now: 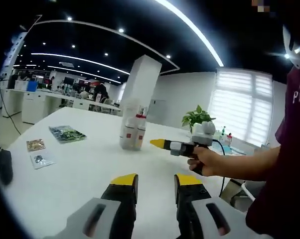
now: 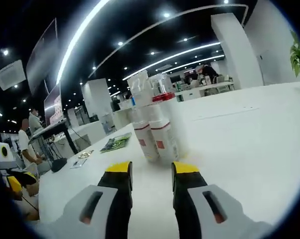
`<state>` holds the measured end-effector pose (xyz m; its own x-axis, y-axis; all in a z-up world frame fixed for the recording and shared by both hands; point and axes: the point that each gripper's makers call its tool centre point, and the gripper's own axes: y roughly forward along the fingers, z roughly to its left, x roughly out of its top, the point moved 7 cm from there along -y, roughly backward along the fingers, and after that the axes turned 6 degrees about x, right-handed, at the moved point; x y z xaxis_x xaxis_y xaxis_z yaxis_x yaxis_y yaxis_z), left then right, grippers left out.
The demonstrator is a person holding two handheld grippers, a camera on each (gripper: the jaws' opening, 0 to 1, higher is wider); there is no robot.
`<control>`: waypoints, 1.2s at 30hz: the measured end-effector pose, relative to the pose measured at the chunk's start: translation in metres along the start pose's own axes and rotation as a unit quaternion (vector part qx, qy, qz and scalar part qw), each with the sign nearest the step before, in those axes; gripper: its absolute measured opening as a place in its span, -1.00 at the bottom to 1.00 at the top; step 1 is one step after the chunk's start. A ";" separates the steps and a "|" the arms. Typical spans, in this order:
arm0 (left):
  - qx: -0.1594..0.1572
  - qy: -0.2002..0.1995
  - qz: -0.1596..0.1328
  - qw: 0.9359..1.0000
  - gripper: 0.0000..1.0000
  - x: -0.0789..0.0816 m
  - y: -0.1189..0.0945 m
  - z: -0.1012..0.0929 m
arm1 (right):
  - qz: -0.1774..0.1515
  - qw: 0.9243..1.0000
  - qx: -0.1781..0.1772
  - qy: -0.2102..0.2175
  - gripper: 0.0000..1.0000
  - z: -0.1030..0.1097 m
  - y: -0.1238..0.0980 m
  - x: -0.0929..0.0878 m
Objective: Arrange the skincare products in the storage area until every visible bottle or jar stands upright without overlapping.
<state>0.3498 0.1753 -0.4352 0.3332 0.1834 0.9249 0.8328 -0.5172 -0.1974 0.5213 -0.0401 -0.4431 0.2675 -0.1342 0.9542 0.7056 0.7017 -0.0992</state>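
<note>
The table (image 1: pixel 80 169) is smooth, matt white, the two bottles (image 2: pixel 155 137) look like semi-glossy white plastic with red bands, the packets (image 1: pixel 66 133) have shiny foil-like wrapping, and the gripper jaws are black plastic tipped yellow.

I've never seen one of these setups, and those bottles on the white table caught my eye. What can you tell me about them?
The bottles are a tight little cluster standing upright on the white table, touching one another. They look like pale, milky plastic with red bands and red label patches; at least one has a red cap, and clear tops rise behind. In the right gripper view they stand just beyond the right gripper, whose jaws are apart and not touching them. In the left gripper view the same cluster stands mid-table, farther off.
</note>
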 end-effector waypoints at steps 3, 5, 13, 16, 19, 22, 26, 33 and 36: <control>-0.009 -0.023 0.013 1.000 -0.23 0.000 0.005 0.003 | -0.014 0.999 0.037 0.024 -0.17 0.018 -0.008 0.001; -0.001 -0.020 0.016 1.000 -0.19 0.000 0.008 0.011 | -0.011 0.998 0.058 0.029 -0.13 0.036 -0.016 -0.003; 0.051 -0.060 0.027 0.997 -0.05 0.014 0.020 0.050 | 0.001 0.995 0.094 0.015 -0.10 0.075 -0.035 -0.034; 0.080 -0.095 0.032 0.992 -0.03 0.029 0.034 0.073 | 0.019 0.994 0.104 0.017 -0.08 0.083 -0.034 -0.044; 0.140 -0.139 0.024 0.980 0.08 0.049 0.051 0.107 | 0.021 0.994 0.102 -0.017 -0.15 0.087 -0.033 -0.044; 0.157 -0.168 0.013 0.973 0.11 0.062 0.066 0.128 | 0.040 0.990 0.102 -0.085 -0.25 0.091 -0.032 -0.053; 0.167 -0.197 0.008 0.966 0.14 0.069 0.087 0.149 | 0.042 0.989 0.110 -0.090 -0.35 0.096 -0.031 -0.056; 0.187 -0.250 0.006 0.950 0.13 0.069 0.109 0.179 | 0.047 0.989 0.104 -0.092 -0.38 0.091 -0.033 -0.058; 0.191 -0.269 -0.001 0.944 0.13 0.070 0.114 0.181 | 0.054 0.987 0.097 -0.115 -0.43 0.092 -0.033 -0.061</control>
<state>0.5477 0.2804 -0.4521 0.4218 0.6358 0.6464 0.8982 -0.1957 -0.3936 0.4216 0.0090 -0.4716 0.1631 0.0946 0.9821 0.5369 0.8266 -0.1688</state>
